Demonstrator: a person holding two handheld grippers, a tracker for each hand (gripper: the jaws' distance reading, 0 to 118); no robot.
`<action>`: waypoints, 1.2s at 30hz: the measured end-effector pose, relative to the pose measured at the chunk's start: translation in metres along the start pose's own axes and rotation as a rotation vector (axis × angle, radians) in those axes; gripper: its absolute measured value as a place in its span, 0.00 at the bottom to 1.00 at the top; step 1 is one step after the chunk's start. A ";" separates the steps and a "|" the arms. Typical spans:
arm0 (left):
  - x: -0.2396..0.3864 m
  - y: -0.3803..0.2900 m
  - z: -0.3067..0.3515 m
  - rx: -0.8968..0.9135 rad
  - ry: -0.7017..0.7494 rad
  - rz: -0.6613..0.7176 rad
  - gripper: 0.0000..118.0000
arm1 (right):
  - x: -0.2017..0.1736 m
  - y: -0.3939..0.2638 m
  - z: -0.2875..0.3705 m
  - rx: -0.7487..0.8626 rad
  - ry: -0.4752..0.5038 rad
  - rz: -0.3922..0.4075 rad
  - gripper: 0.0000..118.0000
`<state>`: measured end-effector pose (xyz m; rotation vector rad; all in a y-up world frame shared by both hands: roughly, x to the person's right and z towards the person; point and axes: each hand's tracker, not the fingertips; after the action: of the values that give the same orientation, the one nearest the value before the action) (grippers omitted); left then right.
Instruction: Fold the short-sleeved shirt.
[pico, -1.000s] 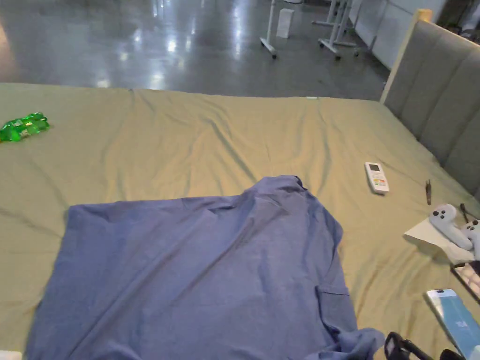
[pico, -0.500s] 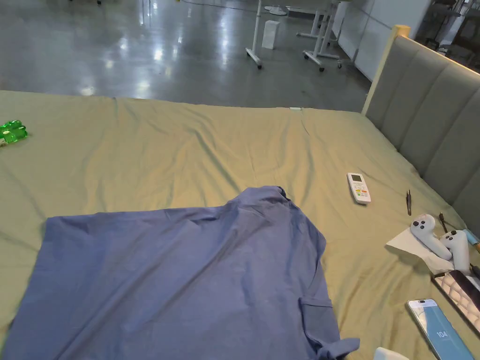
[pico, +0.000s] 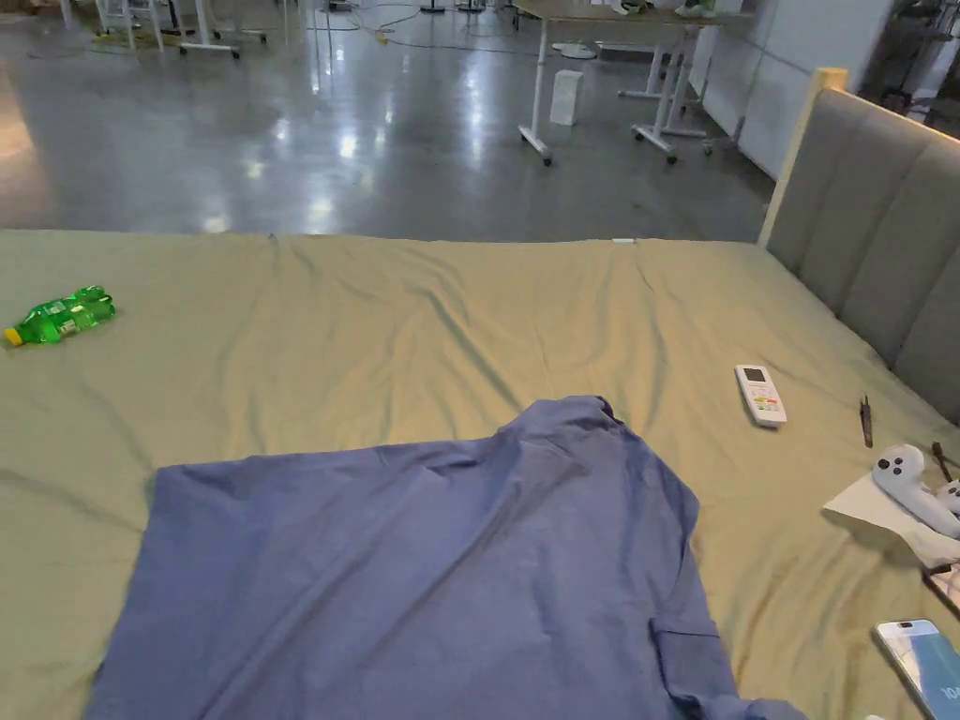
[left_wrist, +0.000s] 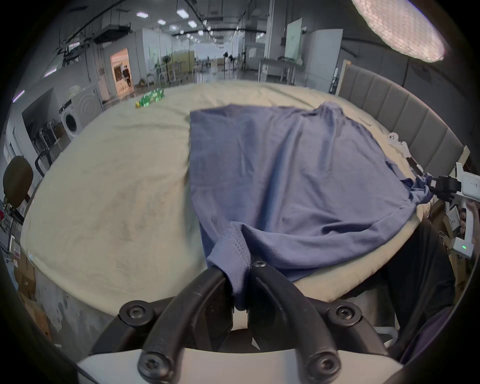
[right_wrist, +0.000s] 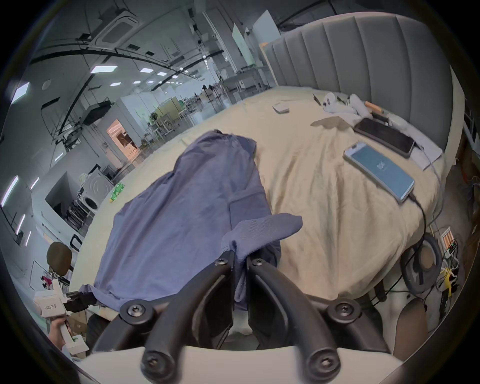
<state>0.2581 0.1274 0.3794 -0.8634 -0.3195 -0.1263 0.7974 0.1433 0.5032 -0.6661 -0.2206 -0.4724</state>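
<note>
A blue short-sleeved shirt (pico: 422, 572) lies spread on the olive bed sheet (pico: 375, 337), its near edge at the bed's front edge. In the left gripper view, my left gripper (left_wrist: 240, 267) is shut on a ribbed corner of the shirt (left_wrist: 285, 176) at the bed's near edge. My right gripper (right_wrist: 240, 259) is shut on a bunched corner of the shirt (right_wrist: 181, 213) on the right side. The right gripper (left_wrist: 439, 187) also appears far right in the left gripper view, and the left gripper (right_wrist: 75, 302) at lower left in the right gripper view.
A green bottle (pico: 58, 317) lies at the far left of the bed. A white remote (pico: 760, 395), white controllers (pico: 905, 483) on paper, and a phone (pico: 923, 666) lie on the right side. A grey headboard (pico: 881, 225) stands along the right.
The head camera has tilted up and shifted, so more of the floor beyond the bed shows. The shirt lies much as before; the dark gripper part seen at the bottom right one second ago is out of frame.
</note>
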 end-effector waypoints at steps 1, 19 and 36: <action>0.000 0.002 0.006 0.012 -0.002 -0.003 0.07 | -0.005 0.008 0.010 0.003 -0.007 0.005 0.06; -0.058 0.148 -0.088 0.020 -0.037 0.130 0.07 | -0.054 0.177 -0.140 -0.053 0.003 0.086 0.06; -0.066 0.156 -0.071 0.233 -0.047 0.175 0.62 | -0.037 0.175 -0.138 0.126 -0.024 0.164 0.67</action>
<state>0.2482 0.1728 0.2014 -0.6601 -0.2946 0.0932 0.8566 0.1878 0.2897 -0.5610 -0.2143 -0.2908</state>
